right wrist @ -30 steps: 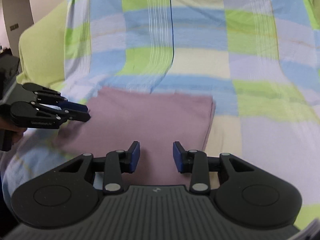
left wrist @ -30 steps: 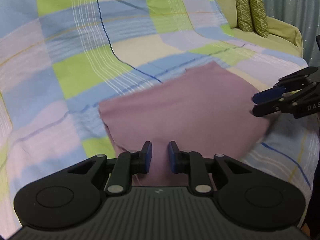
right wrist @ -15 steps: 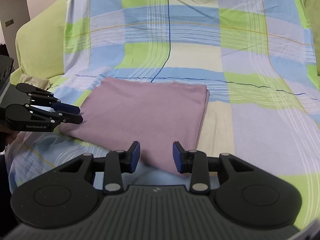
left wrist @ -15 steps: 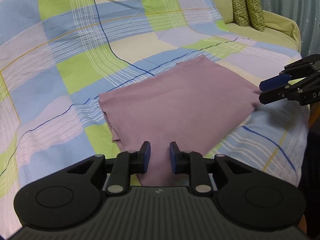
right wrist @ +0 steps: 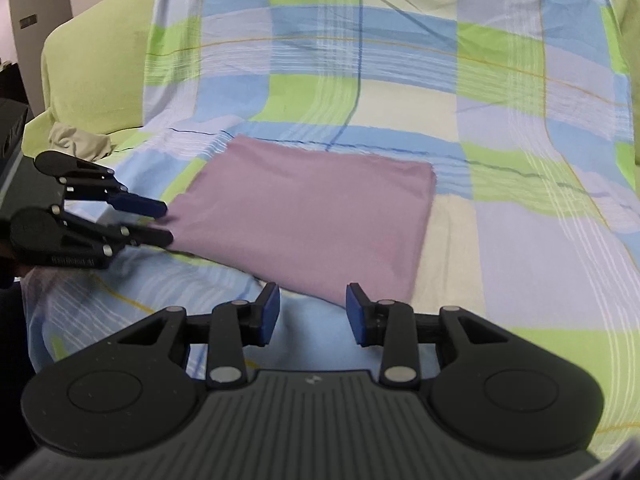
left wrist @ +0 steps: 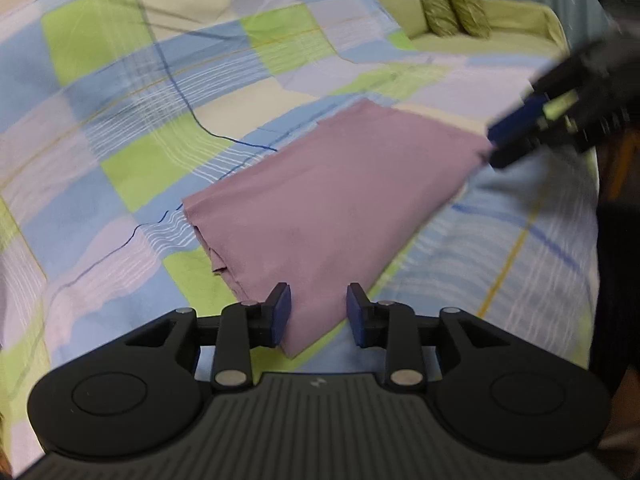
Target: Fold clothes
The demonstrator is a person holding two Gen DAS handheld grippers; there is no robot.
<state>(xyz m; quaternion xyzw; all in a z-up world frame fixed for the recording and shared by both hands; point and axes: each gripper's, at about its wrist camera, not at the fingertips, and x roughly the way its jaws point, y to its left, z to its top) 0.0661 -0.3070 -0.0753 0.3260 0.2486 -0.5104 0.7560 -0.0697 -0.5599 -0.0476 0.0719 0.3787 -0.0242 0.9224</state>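
The folded mauve cloth [left wrist: 340, 200] lay flat on the checked bedsheet [left wrist: 120, 128], near its front edge. Your left gripper [left wrist: 316, 312] hovered at the cloth's near corner, jaws parted wide with nothing between them. Your right gripper [right wrist: 312, 312] sat just off the opposite near corner, jaws equally wide and empty. Two patterned cushions [left wrist: 448, 0] stood on the green sofa [left wrist: 520, 28] beyond.

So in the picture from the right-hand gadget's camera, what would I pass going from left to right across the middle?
The other black two-finger gripper with blue pads, the left gripper → the folded mauve rectangular cloth → the bare checked blue, green and lilac bedsheet draped over the sofa.
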